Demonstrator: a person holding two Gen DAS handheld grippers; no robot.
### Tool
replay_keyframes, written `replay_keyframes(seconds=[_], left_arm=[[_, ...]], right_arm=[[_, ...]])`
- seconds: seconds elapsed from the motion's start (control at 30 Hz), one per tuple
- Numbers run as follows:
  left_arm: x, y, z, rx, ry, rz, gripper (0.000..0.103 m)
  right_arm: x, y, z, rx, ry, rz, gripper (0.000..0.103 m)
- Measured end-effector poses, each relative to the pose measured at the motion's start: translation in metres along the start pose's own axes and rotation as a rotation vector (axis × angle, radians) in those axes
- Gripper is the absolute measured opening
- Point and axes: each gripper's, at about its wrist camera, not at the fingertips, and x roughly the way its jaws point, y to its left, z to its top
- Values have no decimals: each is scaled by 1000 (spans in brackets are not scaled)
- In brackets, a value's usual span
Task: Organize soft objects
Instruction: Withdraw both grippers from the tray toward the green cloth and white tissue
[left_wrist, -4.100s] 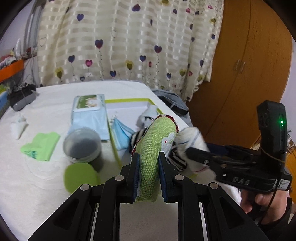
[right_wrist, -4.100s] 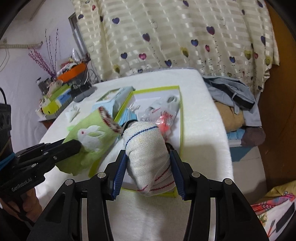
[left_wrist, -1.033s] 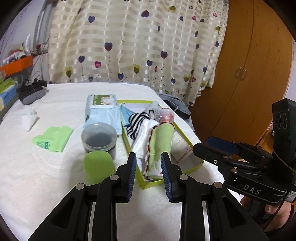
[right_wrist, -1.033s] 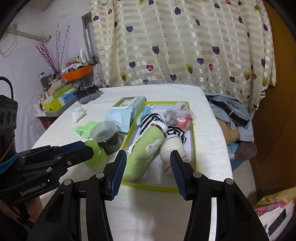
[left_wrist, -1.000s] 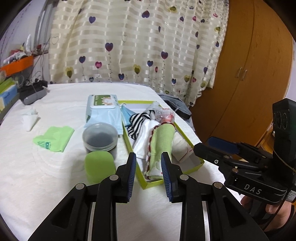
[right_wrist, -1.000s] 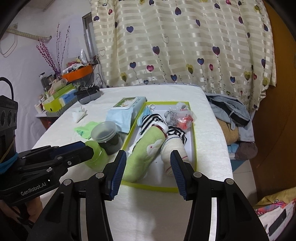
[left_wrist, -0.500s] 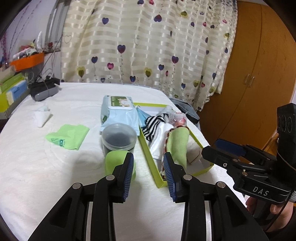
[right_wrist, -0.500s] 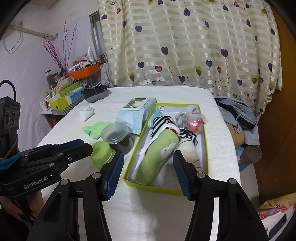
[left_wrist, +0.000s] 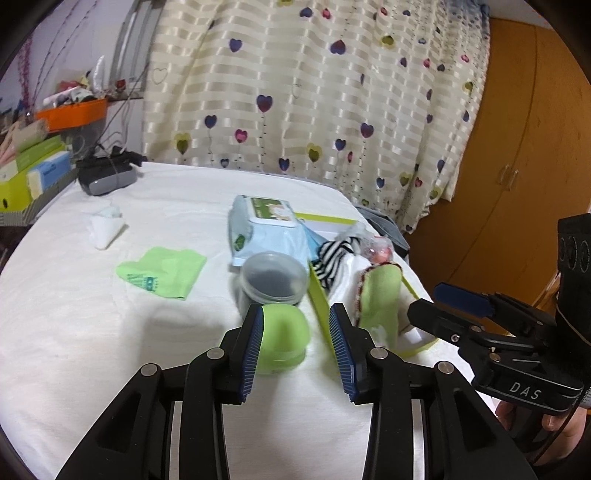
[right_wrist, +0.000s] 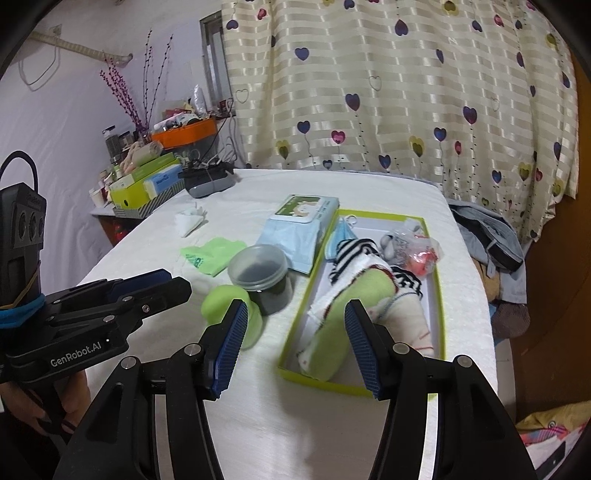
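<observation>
Currently one green-rimmed tray (right_wrist: 439, 295) on the white bed holds one green sock (right_wrist: 343, 314) and one cream sock (right_wrist: 410, 321) side by side. Left gripper (left_wrist: 297, 343) opening, empty — right gripper (right_wrist: 295, 341) wide, empty. One green lid (left_wrist: 282, 334), one jar (right_wrist: 260, 275) just beside.

Soft indoor light, fisheye-bent dark corners, slight motion blur

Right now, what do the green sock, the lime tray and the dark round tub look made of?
Green sock: knitted fabric, matte, ribbed red-trimmed cuff, slumps softly. Lime tray: likely cardboard, thin straight walls, matte lime outside, white inside. Dark round tub: probably plastic, translucent, cloudy lid with a soft sheen, dark contents showing through; what they are can't be told.
</observation>
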Motion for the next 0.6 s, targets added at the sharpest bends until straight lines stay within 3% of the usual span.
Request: replay_keyframes(seconds=[0.6], left_arm=[[15, 80, 10, -101, 10, 130, 38]], right_arm=[[30, 28, 14, -50, 24, 40, 56]])
